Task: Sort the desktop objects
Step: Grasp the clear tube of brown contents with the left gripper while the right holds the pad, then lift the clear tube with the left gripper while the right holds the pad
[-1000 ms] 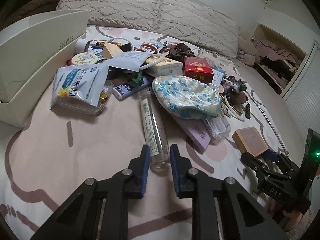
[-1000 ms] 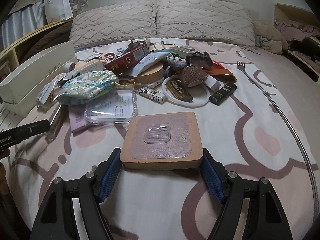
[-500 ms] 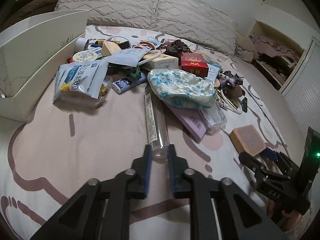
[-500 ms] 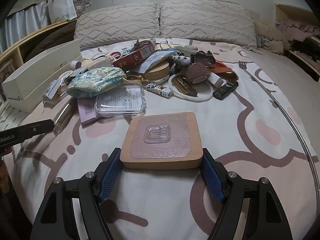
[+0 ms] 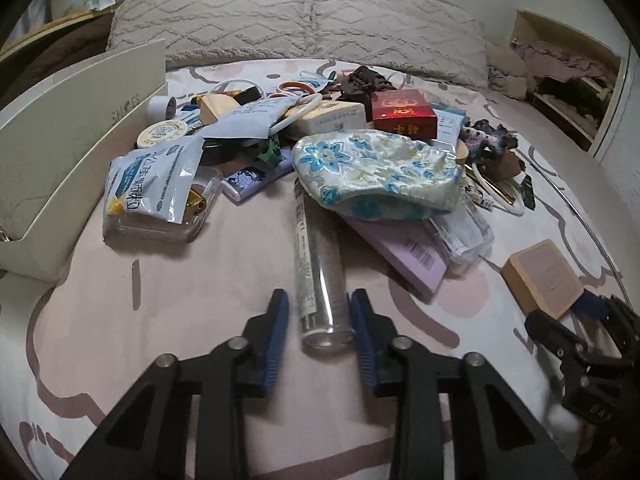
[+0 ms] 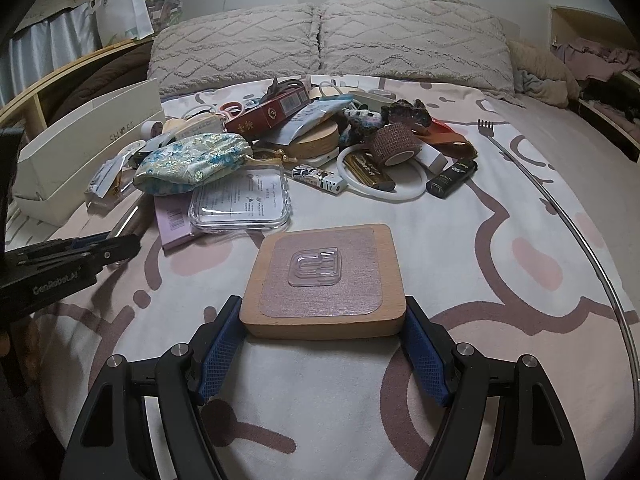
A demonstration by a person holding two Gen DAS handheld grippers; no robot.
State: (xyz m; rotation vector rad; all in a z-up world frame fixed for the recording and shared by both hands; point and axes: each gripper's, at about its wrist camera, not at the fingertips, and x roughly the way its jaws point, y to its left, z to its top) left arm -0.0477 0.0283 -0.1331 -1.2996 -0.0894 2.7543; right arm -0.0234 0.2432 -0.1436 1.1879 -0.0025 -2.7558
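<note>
The left gripper point(image 5: 318, 320) has its jaws spread either side of the clear plastic tube point(image 5: 318, 276), apart from it, on the pink patterned bed point(image 5: 200, 288). The right gripper point(image 6: 322, 344) jaws pinch the square wooden block point(image 6: 322, 280), right of the clutter.

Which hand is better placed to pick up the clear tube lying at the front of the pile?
Left. The left tool is open with a finger on each side of the clear tube. The right tool is shut on the wooden block, so it is occupied.
</note>
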